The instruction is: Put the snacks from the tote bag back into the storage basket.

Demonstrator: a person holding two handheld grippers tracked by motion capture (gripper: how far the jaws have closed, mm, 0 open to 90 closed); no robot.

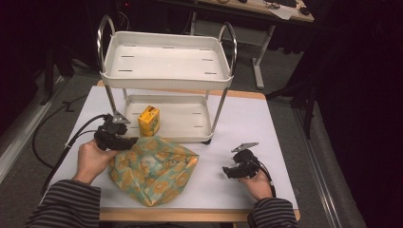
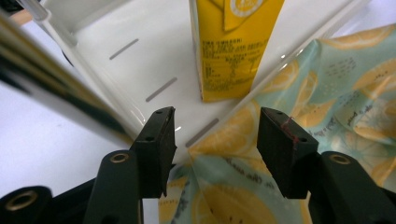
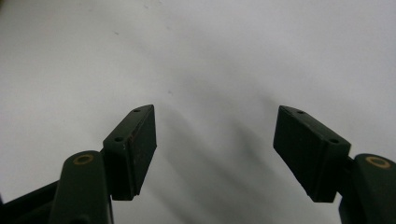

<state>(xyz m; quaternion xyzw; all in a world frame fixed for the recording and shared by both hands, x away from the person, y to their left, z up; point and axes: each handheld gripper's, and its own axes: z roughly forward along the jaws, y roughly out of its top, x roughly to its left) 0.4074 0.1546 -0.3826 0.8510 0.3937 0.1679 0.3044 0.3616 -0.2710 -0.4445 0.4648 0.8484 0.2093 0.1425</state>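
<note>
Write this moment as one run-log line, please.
left gripper: open, at bag edge | right gripper: open over bare table | carton: upright on lower shelf

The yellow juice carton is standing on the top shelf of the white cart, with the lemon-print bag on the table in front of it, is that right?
Not quite. The yellow juice carton stands on the bottom shelf of the white cart, not the top shelf, which the high view shows bare. The lemon-print bag does lie on the table in front of it.
</note>
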